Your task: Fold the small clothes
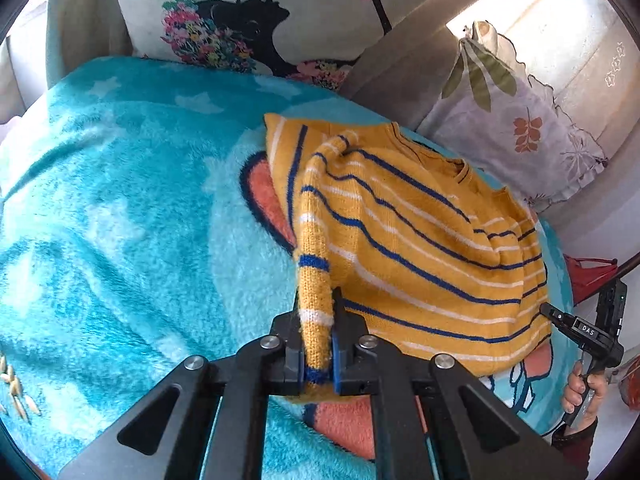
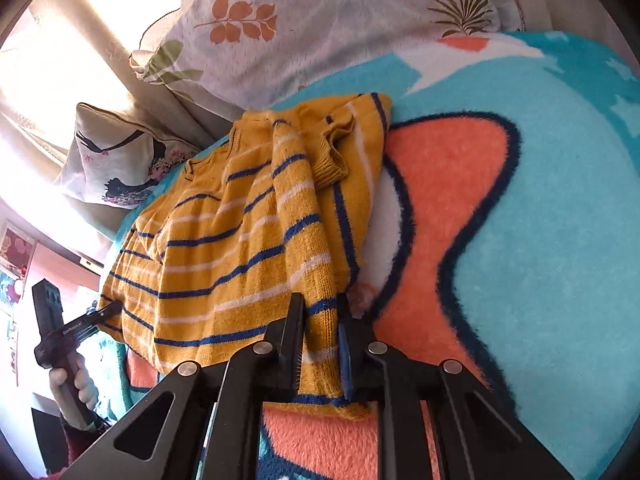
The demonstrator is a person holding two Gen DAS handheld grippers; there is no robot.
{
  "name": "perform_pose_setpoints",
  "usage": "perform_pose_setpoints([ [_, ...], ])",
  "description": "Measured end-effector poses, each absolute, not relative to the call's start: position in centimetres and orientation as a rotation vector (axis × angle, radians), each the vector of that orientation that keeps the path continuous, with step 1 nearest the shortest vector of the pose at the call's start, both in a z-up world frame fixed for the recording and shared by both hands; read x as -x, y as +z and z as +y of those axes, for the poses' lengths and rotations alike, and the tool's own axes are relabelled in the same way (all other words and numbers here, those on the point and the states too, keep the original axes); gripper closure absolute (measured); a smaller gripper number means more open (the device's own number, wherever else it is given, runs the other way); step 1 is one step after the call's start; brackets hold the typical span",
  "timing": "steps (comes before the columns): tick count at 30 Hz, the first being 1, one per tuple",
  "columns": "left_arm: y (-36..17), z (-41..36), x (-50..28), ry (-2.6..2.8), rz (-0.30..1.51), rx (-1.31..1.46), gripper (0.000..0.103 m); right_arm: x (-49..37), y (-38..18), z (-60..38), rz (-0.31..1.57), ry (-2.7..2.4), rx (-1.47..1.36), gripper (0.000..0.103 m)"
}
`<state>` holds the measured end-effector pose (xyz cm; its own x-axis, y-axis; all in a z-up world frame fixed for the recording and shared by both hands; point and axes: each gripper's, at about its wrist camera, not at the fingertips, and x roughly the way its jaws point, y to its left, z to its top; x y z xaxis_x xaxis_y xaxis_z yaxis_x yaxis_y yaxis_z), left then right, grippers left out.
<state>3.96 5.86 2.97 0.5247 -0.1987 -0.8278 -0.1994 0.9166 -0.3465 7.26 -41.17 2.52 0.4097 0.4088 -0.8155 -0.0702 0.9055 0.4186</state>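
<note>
A small yellow knit sweater (image 1: 420, 240) with blue and white stripes lies on a turquoise fleece blanket (image 1: 120, 220). My left gripper (image 1: 318, 340) is shut on the cuff end of one sleeve (image 1: 316, 280), which is drawn toward the camera across the sweater's body. My right gripper (image 2: 322, 340) is shut on the sweater's hem corner (image 2: 320, 360) at the near edge. The sweater also shows in the right wrist view (image 2: 240, 240), partly folded, with the other sleeve cuff (image 2: 332, 160) lying on top. The right gripper shows at the sweater's far hem in the left wrist view (image 1: 560, 316).
The blanket (image 2: 540, 240) has orange and dark blue shapes. A pillow with a black figure print (image 1: 260, 20) and a leaf-print pillow (image 1: 520, 120) stand behind the sweater against the sofa back. The blanket's open part lies to the left in the left wrist view.
</note>
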Motion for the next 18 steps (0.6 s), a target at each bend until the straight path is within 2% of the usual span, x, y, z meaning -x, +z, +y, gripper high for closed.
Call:
perform_pose_setpoints([
  [4,2.1,6.7,-3.0,0.063,1.040,0.447,0.096,-6.8,2.7,-42.3,1.113,0.104,-0.239,0.089],
  [7,1.2,7.5,-1.7,0.032,1.040,0.527,0.095,-5.9,3.4,-43.1,1.093,0.117,-0.316,0.086],
  [8,1.4,7.7,-1.3,0.028,1.022,0.541,0.092,-5.5,4.2,-42.8,1.071,0.129,-0.311,0.086],
  [9,1.6,7.9,-1.0,0.025,1.006,0.556,0.089,-5.1,5.1,-42.0,1.044,0.137,-0.278,0.081],
  [11,2.1,8.4,-0.5,0.022,0.962,0.591,0.068,-4.8,6.9,-39.5,0.996,0.172,-0.208,0.071],
  [13,2.3,8.5,-0.4,0.019,0.928,0.613,0.055,-4.9,8.3,-36.6,0.964,0.258,-0.183,0.064],
  [15,1.8,8.4,-0.7,0.019,0.929,0.637,0.050,-5.4,8.7,-33.1,0.966,0.371,-0.172,0.057],
  [18,0.3,7.9,-1.8,0.006,0.940,0.659,0.047,-6.7,8.1,-26.9,1.016,0.533,-0.161,0.056],
])
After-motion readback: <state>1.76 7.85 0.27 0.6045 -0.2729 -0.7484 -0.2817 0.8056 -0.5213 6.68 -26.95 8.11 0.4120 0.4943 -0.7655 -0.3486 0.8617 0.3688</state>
